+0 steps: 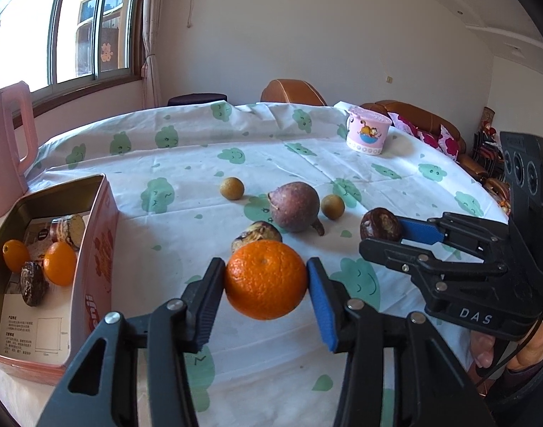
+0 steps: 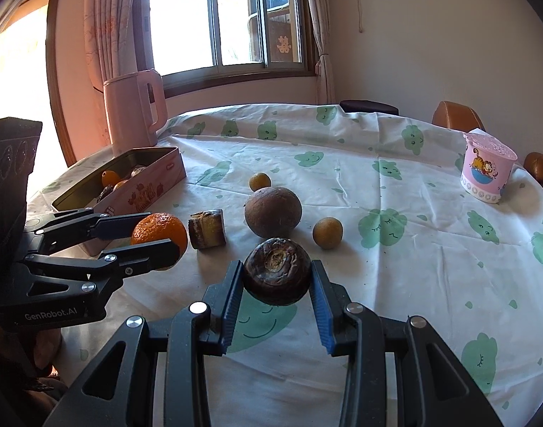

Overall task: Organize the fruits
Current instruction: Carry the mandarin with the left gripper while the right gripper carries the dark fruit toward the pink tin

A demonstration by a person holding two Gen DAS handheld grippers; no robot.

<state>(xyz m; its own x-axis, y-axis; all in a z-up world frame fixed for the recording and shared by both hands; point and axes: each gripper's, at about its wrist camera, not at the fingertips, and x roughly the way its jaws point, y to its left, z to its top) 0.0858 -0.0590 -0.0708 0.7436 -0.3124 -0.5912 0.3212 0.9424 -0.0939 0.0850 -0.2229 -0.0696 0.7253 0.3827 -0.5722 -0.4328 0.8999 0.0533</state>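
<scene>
The left gripper [image 1: 266, 279] is clamped on a round orange mandarin [image 1: 266, 279], both pads pressed to its sides, lifted just above the white green-patterned tablecloth [image 1: 200, 149]. To its left stands the open pink rectangular tin [image 1: 100, 235], holding two small orange fruits and dark pieces. Just ahead lies a cut dark-skinned chunk [image 1: 257, 235], beyond it a large round purple-brown fruit [image 1: 294, 206]. The right gripper [image 2: 277, 277] grips a dark brown wrinkled round fruit [image 2: 277, 274] between its pads. Ahead to its right sits a small yellow-brown round fruit [image 2: 327, 233].
</scene>
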